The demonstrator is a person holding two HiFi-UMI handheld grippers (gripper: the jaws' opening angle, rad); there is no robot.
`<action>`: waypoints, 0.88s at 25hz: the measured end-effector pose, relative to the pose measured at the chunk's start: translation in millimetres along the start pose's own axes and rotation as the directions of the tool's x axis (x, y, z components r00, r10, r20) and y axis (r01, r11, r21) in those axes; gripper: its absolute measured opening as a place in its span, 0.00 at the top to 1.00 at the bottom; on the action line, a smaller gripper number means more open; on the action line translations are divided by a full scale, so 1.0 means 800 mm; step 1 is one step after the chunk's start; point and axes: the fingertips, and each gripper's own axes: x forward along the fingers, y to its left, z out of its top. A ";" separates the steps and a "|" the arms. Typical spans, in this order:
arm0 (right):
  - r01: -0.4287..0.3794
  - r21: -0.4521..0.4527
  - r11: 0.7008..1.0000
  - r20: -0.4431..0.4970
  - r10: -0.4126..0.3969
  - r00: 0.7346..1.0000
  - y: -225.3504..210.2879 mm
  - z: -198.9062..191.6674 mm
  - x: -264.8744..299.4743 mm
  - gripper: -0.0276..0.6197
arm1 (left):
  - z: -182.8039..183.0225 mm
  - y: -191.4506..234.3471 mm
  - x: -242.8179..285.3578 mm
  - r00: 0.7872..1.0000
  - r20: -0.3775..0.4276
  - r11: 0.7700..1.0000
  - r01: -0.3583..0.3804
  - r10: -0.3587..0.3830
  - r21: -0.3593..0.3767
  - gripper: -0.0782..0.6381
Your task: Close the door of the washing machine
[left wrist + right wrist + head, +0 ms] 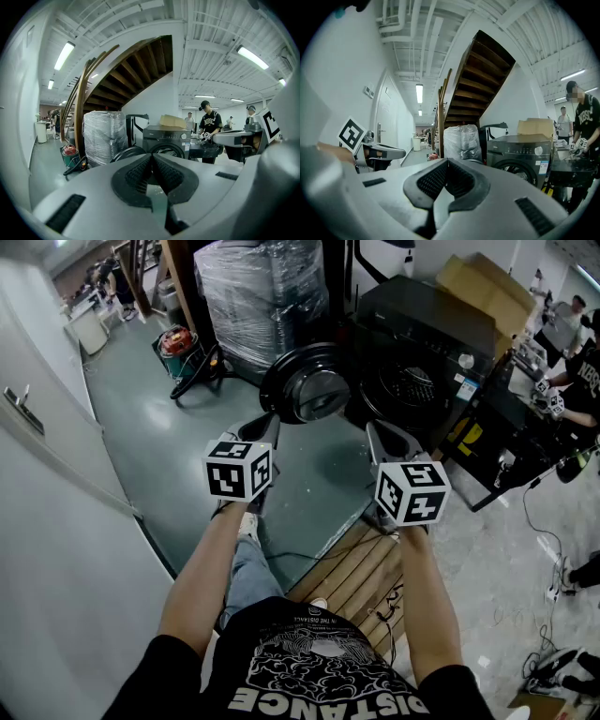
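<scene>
Faces the black washing machine (427,362) from some way off, with its round door (305,382) swung open to the left, ahead of the left gripper (270,427) and nearer it than the right gripper (377,437). Holds both pairs of fingers pressed together, pinching nothing.

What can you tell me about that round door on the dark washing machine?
The door is round, with a glossy black rim around a grey, bowl-shaped centre that looks like glass or plastic. It stands wide open and upright, swung out to the left of the drum opening of the washing machine, and is joined to it at its right edge. Nothing else touches it: the left tool and right tool are both short of it.
</scene>
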 end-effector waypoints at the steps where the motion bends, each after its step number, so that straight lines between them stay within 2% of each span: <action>1: -0.002 0.002 1.000 0.002 0.002 1.000 0.001 0.000 0.000 0.92 | 0.000 0.000 0.000 1.000 0.001 1.000 0.003 -0.003 0.000 0.85; 13: -0.024 0.003 1.000 -0.002 0.024 1.000 0.003 -0.002 0.007 0.92 | 0.001 0.000 0.018 0.999 -0.006 0.999 0.045 -0.045 -0.014 0.84; 18: -0.038 0.005 0.999 -0.018 0.039 0.999 0.000 -0.009 0.016 0.92 | 0.005 0.010 0.028 0.999 0.002 0.998 0.045 -0.045 -0.047 0.84; 22: -0.045 0.001 0.999 -0.026 0.045 0.999 -0.002 -0.006 0.030 0.92 | 0.010 0.020 0.041 0.999 -0.005 0.998 0.051 -0.051 -0.044 0.84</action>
